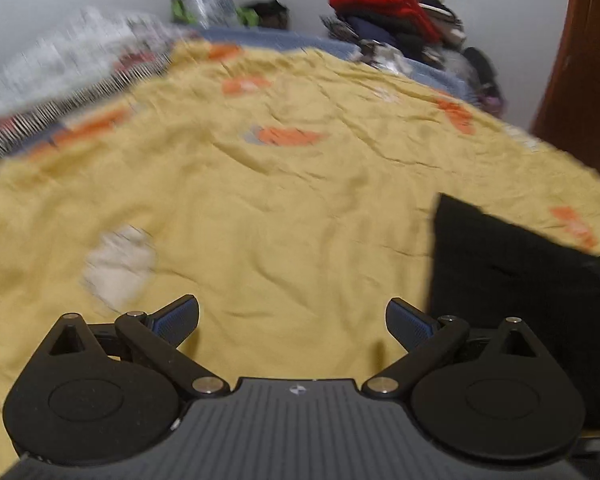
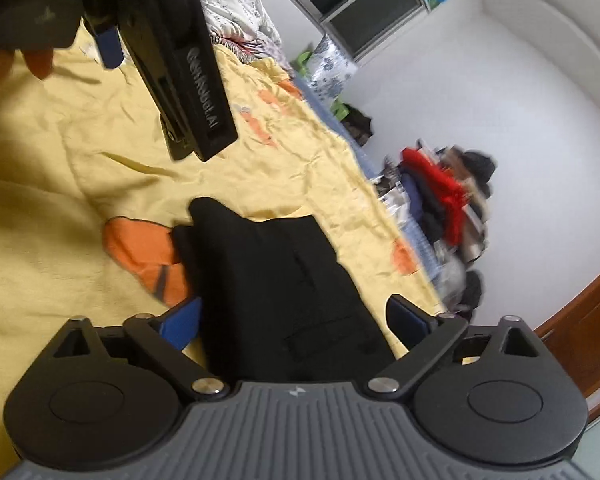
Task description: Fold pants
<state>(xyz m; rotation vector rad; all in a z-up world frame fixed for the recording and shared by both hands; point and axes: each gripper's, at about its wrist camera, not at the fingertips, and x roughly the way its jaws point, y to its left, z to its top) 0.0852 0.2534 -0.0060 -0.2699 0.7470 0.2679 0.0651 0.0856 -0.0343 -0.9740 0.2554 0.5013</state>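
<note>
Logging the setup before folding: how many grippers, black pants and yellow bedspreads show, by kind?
Grippers: 2, left gripper and right gripper
Black pants: 1
Yellow bedspread: 1
Total: 4

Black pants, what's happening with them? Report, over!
Left gripper open, over the yellow bedspread. Right gripper open, nothing pinched. Black pants lie bunched on the bedspread. Nothing in the way.

White lettering (blurred, unreadable) on the left claw (image 2: pixel 110 46)
</note>
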